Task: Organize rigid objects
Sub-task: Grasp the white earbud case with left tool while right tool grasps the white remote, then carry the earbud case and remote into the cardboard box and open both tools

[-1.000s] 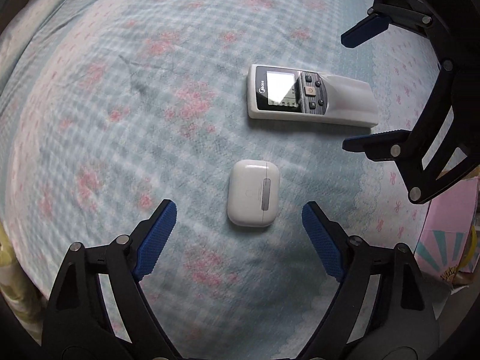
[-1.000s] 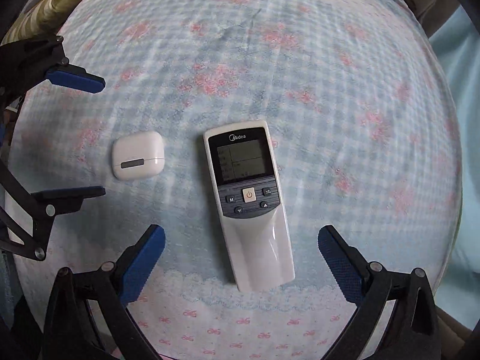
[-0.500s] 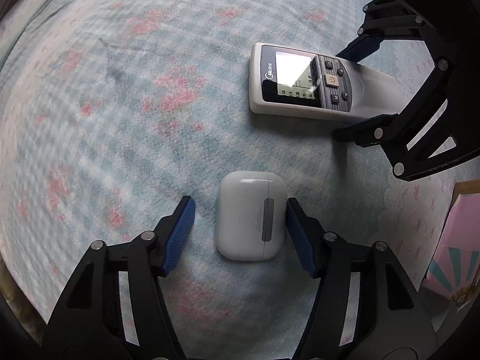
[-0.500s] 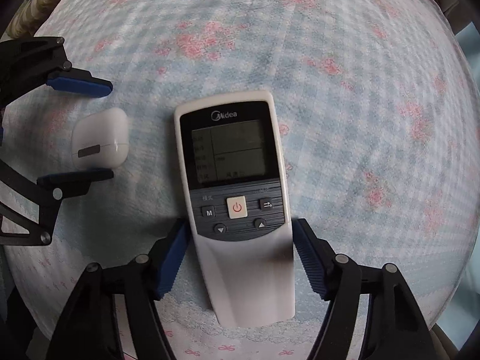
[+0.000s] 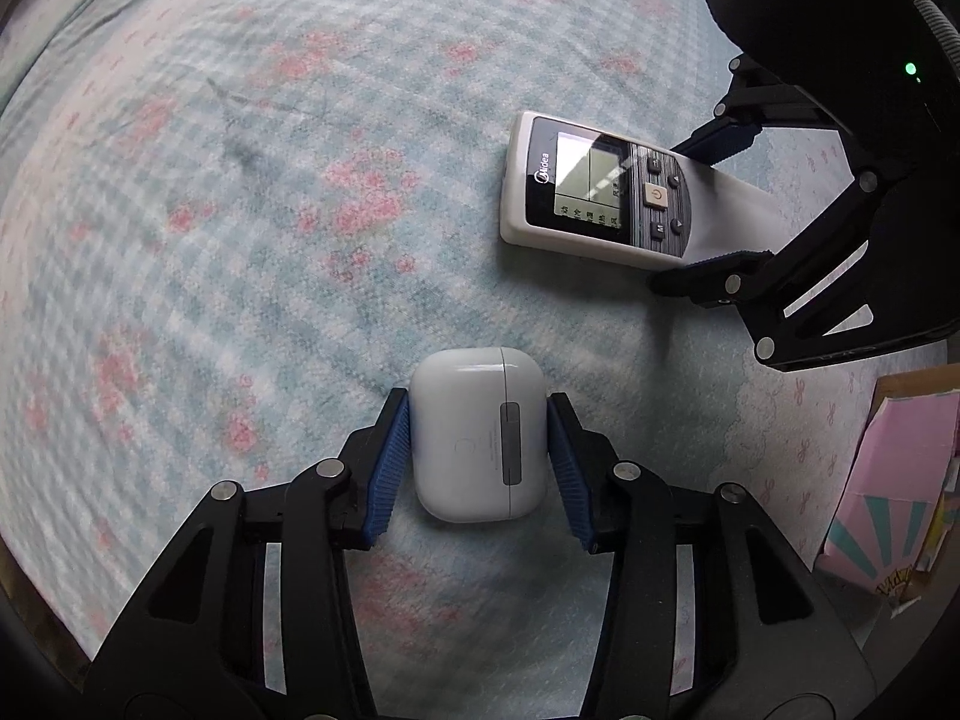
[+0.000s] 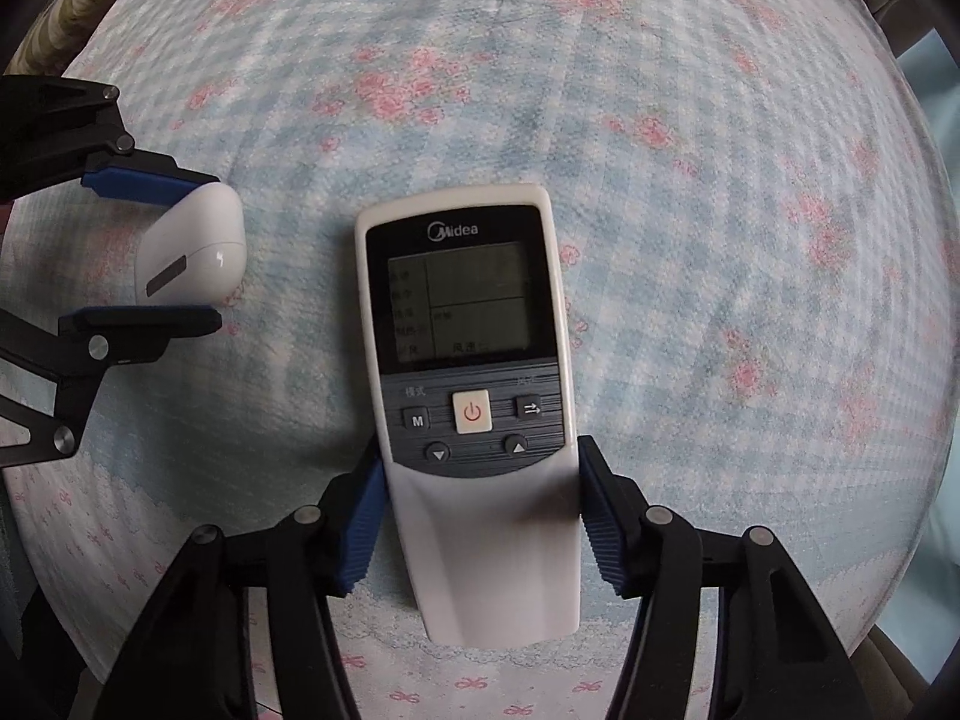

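Note:
A white earbuds case [image 5: 478, 435] lies on the flowered blue bedspread, and my left gripper [image 5: 478, 468] is shut on it, blue pads pressed against both sides. It also shows in the right wrist view [image 6: 191, 252] between the left fingers. A white Midea air-conditioner remote [image 6: 474, 396] lies face up, screen away from me. My right gripper [image 6: 480, 516] is shut on its lower white handle part. In the left wrist view the remote [image 5: 594, 195] sits at the upper right with the right gripper [image 5: 714, 204] around its far end.
A pink patterned box [image 5: 888, 480] stands at the right edge of the bed in the left wrist view. A yellow-green striped fabric [image 6: 84, 0] shows at the upper left in the right wrist view. The bedspread [image 6: 720, 240] stretches beyond both objects.
Both grippers moved forward and down onto their objects and closed: the left onto the earbuds case, the right onto the remote's handle.

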{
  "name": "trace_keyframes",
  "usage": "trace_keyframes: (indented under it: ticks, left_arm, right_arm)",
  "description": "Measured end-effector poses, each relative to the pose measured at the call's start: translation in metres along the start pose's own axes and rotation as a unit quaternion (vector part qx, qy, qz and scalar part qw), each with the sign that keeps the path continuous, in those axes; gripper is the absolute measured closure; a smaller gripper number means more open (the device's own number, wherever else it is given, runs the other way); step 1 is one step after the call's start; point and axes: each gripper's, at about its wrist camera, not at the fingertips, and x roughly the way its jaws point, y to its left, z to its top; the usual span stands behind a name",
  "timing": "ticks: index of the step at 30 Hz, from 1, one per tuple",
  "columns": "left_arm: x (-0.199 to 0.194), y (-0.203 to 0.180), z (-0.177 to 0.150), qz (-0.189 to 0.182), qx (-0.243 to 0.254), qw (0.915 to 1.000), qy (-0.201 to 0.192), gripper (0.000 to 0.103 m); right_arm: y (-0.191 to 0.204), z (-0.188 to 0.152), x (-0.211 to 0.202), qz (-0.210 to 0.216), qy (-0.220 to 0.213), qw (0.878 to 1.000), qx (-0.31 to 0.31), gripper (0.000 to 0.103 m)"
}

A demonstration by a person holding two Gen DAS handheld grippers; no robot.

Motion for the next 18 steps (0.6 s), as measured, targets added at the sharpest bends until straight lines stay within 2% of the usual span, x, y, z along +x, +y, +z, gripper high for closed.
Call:
trace_keyframes:
  ticks: [10,18]
  left_arm:
    - [-0.042,0.014,0.003,-0.015,0.009,0.9996,-0.021,0.062]
    - [-0.086,0.002,-0.015,-0.018,0.031,0.9984,-0.043,0.062]
  right_arm:
    - [0.012,0.002,-0.03,-0.015,-0.002,1.0,0.024,0.048]
    - [0.021,-0.005,-0.089,-0.023,-0.02,0.996,0.08,0.048]
